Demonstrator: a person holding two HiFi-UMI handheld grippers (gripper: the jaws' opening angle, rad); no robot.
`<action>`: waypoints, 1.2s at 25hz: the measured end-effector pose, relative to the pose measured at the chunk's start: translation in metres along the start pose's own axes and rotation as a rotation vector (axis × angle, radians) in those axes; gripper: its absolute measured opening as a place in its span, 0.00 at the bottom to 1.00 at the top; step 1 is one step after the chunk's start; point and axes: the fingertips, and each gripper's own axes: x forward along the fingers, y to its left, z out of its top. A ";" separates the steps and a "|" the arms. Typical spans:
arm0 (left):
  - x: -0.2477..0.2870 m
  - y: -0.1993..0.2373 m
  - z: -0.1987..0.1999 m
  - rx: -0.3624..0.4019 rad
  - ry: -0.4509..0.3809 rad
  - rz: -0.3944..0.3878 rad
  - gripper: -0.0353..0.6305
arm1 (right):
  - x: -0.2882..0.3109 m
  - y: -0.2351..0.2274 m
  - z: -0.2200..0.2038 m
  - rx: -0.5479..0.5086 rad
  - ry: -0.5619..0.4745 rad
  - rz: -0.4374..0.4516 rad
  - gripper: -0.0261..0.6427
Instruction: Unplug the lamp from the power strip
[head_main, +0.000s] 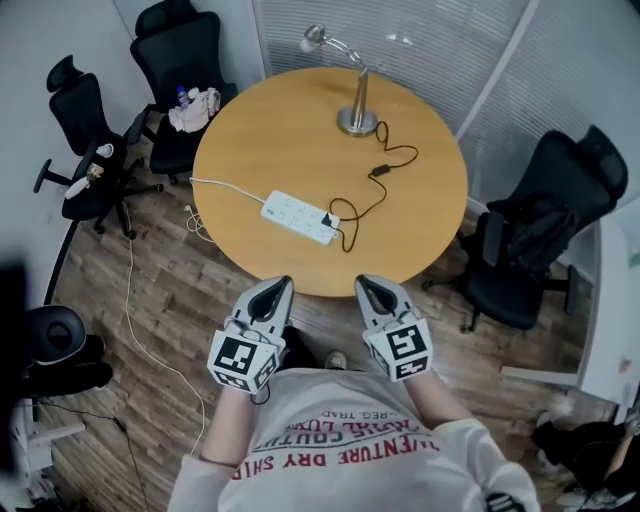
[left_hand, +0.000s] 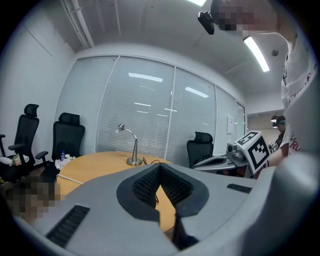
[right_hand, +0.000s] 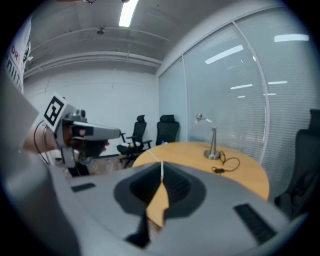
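Observation:
A silver desk lamp (head_main: 357, 108) stands at the far side of the round wooden table (head_main: 270, 130). Its black cord (head_main: 385, 190) loops down to a black plug (head_main: 330, 221) seated in the right end of a white power strip (head_main: 298, 217) near the table's front. Both grippers hover short of the table's near edge, in front of the person's chest. My left gripper (head_main: 273, 291) (left_hand: 160, 166) is shut and empty. My right gripper (head_main: 371, 289) (right_hand: 161, 165) is shut and empty too. The lamp (left_hand: 134, 150) (right_hand: 213, 142) shows far ahead in both gripper views.
The strip's white cable (head_main: 215, 186) runs off the table's left edge to the wooden floor. Black office chairs stand at the left (head_main: 90, 150), the back left (head_main: 180, 60) and the right (head_main: 545, 240). Glass walls with blinds lie behind the table.

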 end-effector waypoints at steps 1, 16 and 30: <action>0.008 0.005 0.001 0.007 0.005 -0.019 0.09 | 0.005 -0.005 0.001 0.007 0.002 -0.016 0.08; 0.141 0.100 -0.010 0.104 0.150 -0.329 0.09 | 0.111 -0.048 0.011 0.136 0.086 -0.225 0.08; 0.210 0.125 -0.158 0.328 0.404 -0.605 0.09 | 0.163 -0.054 -0.040 0.120 0.237 -0.348 0.08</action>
